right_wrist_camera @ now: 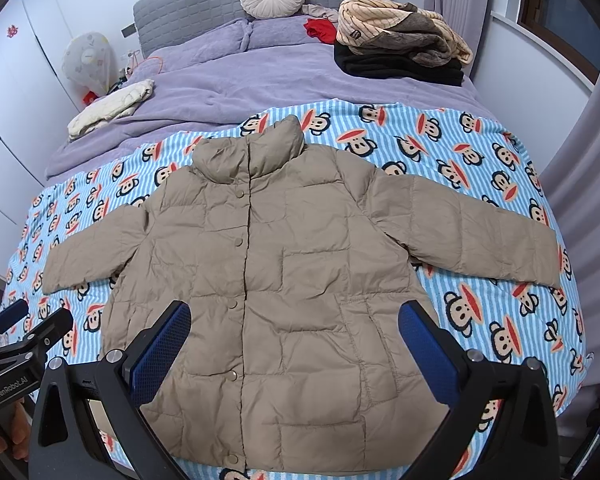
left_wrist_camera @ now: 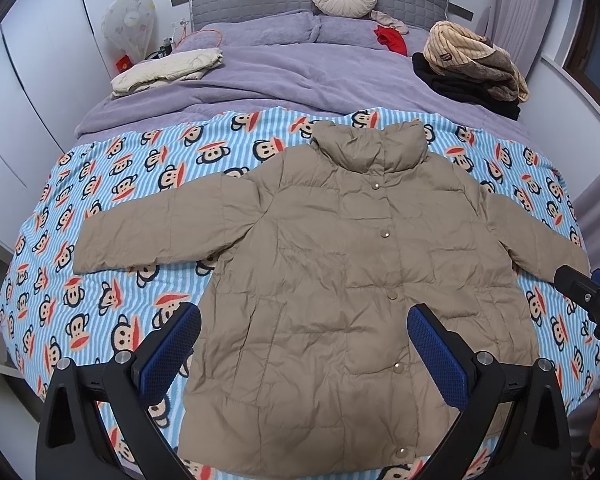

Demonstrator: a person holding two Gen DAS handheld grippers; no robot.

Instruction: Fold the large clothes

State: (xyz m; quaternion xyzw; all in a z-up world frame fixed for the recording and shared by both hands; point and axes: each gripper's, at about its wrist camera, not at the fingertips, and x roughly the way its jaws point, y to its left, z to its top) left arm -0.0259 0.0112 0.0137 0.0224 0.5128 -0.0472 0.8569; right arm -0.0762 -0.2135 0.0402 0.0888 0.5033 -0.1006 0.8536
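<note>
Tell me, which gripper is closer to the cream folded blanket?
Left. The left gripper hovers on the cream folded blanket's side; the right gripper is on the opposite side.

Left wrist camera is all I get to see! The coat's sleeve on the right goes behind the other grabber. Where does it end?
Observer: In the right wrist view the sleeve ends in a cuff lying flat on the monkey blanket.
Operator: Is the other grabber open?
Observer: Yes. The right gripper is open, fingers wide apart, with nothing held, over the lower part of the coat.
Operator: What does my grabber look like from over there?
Observer: The left gripper shows at the left edge, with "GenRobot.AI" printed on its side.
</note>
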